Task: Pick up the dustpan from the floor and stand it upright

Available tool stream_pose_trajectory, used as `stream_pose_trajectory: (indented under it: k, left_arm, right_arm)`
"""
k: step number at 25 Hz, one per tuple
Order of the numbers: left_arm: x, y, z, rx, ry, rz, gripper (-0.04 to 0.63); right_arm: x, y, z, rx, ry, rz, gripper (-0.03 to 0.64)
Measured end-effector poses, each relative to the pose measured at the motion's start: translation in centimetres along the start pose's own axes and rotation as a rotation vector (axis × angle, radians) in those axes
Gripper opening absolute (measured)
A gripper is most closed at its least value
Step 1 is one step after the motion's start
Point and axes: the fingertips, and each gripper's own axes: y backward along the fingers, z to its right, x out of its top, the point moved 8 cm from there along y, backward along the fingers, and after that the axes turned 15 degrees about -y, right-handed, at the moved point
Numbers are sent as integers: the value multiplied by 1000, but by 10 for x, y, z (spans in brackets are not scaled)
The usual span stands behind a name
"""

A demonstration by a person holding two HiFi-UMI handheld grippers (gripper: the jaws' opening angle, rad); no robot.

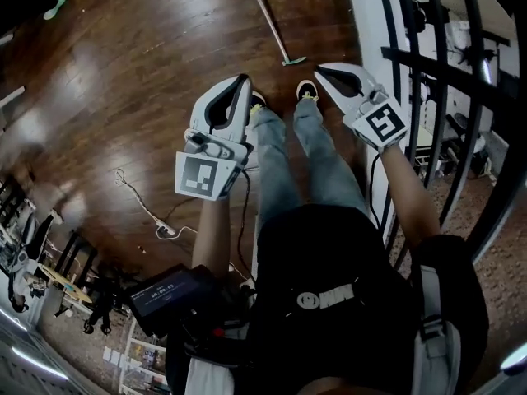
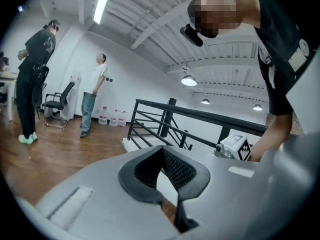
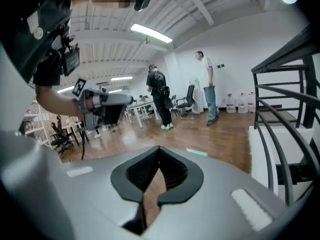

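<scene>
you have no legible text here. the marker cubes on your left gripper and right gripper bear only black-and-white square patterns; the waist screen and your shirt's white print are too blurred to read.

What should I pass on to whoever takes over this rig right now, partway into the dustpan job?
Left hand-held gripper: shut, empty, held out above the wooden floor.
Right hand-held gripper: shut, empty, held out near the black railing.
Dustpan: its long handle lies flat on the floor just ahead of the person's shoes. The teal end is cut off at the top of the head view. Neither gripper touches it.
Done: nothing yet.
Left: open a gripper, reach down, grip the handle, and lift and stand the dustpan upright.
</scene>
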Motion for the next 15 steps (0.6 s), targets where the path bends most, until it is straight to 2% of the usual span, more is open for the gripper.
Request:
stream_pose_trajectory:
  k: [1, 3, 9, 11, 15]
  left_arm:
    - [-1, -1, -2, -3, 14, -2, 15]
    - [1, 2, -4, 5, 34, -9, 15]
    - [2, 11, 9, 30, 65, -26, 15]
    - [-12, 21, 9, 44, 76, -29, 15]
    - [-22, 47, -1, 54, 120, -5, 15]
  right_arm:
    - [-6, -2, 2, -7, 5, -31, 6]
    - [-16, -5, 3, -11, 2, -83, 66]
    - [-62, 4, 17, -51, -54, -217, 88]
    - [-87, -6, 23, -63, -62, -263, 112]
    - [-117, -34, 27, -118, -96, -320, 114]
